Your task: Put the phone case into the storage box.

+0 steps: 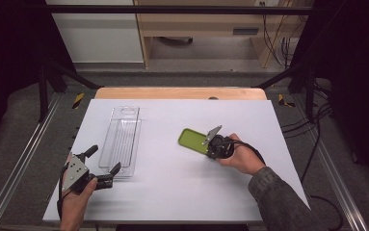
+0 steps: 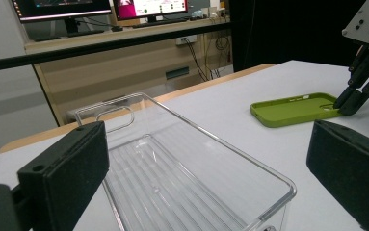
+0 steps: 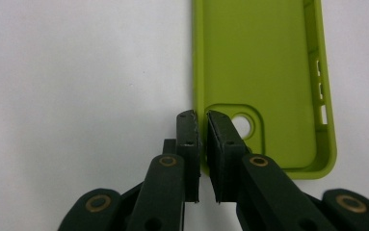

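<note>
A lime-green phone case (image 1: 193, 140) lies hollow side up on the white table top (image 1: 172, 187), right of centre. My right gripper (image 1: 208, 146) is shut on the case's side wall beside the camera cutout; in the right gripper view the two pads (image 3: 203, 120) pinch that thin green wall (image 3: 259, 62). My left gripper (image 1: 104, 160) is open at the near end of an empty clear plastic tray (image 1: 123, 137). In the left gripper view its jaws (image 2: 206, 144) stand wide apart on either side of the tray (image 2: 172, 168), with the case (image 2: 293, 108) and the right gripper (image 2: 348, 103) beyond.
The tray runs lengthwise away from me on the left half, its handle cutout (image 1: 129, 111) at the far end. A wooden strip (image 1: 179, 93) edges the table's far side. Metal rails (image 1: 23, 159) run along both sides, and cables (image 1: 317, 139) lie at the right.
</note>
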`<state>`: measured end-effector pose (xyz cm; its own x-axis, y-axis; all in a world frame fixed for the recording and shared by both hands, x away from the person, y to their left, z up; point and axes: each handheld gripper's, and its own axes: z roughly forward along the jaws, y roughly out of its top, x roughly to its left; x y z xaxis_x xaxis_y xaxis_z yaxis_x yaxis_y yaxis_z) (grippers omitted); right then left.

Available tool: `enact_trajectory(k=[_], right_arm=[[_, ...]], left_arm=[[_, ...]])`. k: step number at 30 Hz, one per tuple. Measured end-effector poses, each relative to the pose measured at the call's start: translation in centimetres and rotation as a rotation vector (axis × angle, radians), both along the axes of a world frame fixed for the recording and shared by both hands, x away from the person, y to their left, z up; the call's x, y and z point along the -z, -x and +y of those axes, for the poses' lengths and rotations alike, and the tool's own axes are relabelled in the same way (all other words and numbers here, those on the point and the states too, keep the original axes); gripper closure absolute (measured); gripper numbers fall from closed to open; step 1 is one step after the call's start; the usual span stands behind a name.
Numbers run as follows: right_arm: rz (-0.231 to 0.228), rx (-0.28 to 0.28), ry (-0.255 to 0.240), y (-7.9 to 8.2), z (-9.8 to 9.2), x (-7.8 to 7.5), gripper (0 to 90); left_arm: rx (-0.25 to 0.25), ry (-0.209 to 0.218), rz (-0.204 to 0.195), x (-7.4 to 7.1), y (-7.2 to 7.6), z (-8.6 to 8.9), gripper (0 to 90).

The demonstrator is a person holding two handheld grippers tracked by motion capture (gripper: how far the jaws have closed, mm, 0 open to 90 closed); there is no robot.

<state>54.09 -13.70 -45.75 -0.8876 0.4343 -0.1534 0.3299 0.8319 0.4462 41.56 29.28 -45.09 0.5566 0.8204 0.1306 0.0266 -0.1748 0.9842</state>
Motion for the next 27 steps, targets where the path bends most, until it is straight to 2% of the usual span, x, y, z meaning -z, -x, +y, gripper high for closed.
enact_trajectory(k=[9,15,16,27], right_arm=[[-0.014,-0.021,0.007,0.02,-0.01,-0.01,84.3],[-0.032,-0.021,-0.019,0.17,-0.24,-0.41,84.9],[-0.034,-0.020,-0.025,0.24,-0.29,-0.57,87.1],[-0.045,-0.036,-0.017,0.57,-0.14,-0.70,87.9]], left_arm=[[-0.001,0.001,0.000,0.00,0.00,0.01,0.9],[-0.002,0.000,0.000,-0.01,0.00,0.04,0.9],[-0.002,0.000,0.000,-0.01,0.00,0.04,0.9],[-0.003,0.000,0.000,0.00,-0.01,0.05,0.9]])
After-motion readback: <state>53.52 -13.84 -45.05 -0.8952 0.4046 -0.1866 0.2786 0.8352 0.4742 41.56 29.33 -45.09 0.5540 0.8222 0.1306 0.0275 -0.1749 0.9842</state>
